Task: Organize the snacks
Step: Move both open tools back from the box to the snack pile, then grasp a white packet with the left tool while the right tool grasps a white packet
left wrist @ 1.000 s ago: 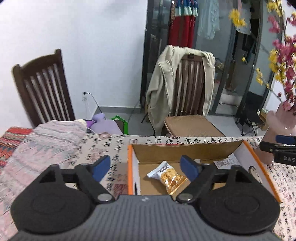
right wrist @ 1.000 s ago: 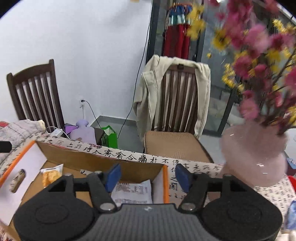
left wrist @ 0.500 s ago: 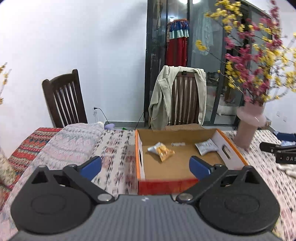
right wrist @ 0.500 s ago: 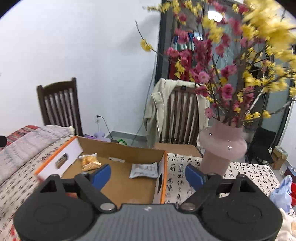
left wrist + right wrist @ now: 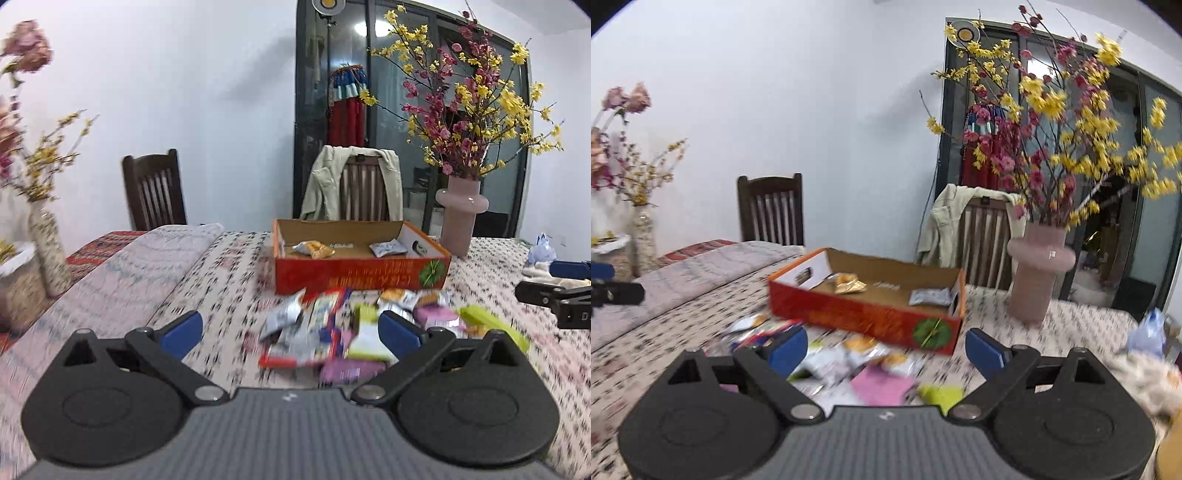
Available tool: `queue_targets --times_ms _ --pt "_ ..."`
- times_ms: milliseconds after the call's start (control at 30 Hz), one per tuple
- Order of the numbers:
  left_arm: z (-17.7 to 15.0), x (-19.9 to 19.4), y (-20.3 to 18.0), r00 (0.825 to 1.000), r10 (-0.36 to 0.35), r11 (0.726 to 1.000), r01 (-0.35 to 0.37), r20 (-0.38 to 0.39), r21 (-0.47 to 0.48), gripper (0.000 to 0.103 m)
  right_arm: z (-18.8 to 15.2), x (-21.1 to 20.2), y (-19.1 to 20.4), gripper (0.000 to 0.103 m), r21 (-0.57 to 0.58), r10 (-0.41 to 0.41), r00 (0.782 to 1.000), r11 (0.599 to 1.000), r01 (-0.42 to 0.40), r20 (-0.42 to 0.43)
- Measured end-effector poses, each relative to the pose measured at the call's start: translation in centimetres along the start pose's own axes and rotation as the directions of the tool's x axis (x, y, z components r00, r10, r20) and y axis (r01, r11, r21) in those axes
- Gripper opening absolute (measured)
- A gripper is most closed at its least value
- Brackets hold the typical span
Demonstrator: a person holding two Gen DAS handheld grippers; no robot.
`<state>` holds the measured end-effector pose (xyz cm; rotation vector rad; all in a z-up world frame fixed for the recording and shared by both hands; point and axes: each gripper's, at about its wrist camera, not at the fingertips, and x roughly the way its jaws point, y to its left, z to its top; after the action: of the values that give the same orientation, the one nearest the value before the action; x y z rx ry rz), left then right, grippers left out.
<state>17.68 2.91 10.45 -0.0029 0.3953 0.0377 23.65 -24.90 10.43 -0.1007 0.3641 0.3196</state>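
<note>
Two hand-held grippers hang over a calligraphy-print tablecloth (image 5: 229,280), jaws just widened and nothing between them. Beyond sits the shallow red-and-orange cardboard box (image 5: 360,275), holding only a few packets; before it lies the heap of loose foil snack packets (image 5: 332,332). Left gripper (image 5: 290,330) and right gripper (image 5: 886,349) would each do best singling out one edge packet.

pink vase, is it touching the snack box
Apart. The right wrist view shows a strip of tablecloth between the pink vase and the snack box.
</note>
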Motion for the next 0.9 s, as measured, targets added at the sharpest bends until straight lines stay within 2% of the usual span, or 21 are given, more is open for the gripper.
queue_targets --times_ms 167,300,433,633,900 --pt "-4.1 -2.3 -0.3 0.999 0.041 0.999 -0.04 -0.015 0.029 0.103 -4.6 -3.5 1.5 0.093 0.035 0.0 1.0 0.999 0.0 -0.009" --pt "-5.8 -3.4 0.2 0.997 0.067 0.997 -0.066 -0.024 0.039 0.103 -8.4 -5.5 2.0 0.098 0.079 -0.011 1.0 0.997 0.013 -0.017" --pt "-7.0 -3.6 0.3 0.998 0.041 0.999 -0.041 -0.055 0.016 0.103 -11.3 -7.0 2.7 0.098 0.089 -0.03 0.999 0.995 0.033 -0.031" --pt "-7.9 -2.6 0.5 0.995 0.033 0.999 -0.033 -0.09 0.0 0.103 -12.7 -7.6 3.6 0.098 0.06 -0.013 0.998 0.998 0.017 -0.065" --pt "-7.5 -0.8 0.9 0.993 0.015 1.0 -0.015 -0.114 0.004 0.103 -11.9 -6.8 3.2 0.098 0.073 -0.048 0.996 0.996 0.053 -0.076"
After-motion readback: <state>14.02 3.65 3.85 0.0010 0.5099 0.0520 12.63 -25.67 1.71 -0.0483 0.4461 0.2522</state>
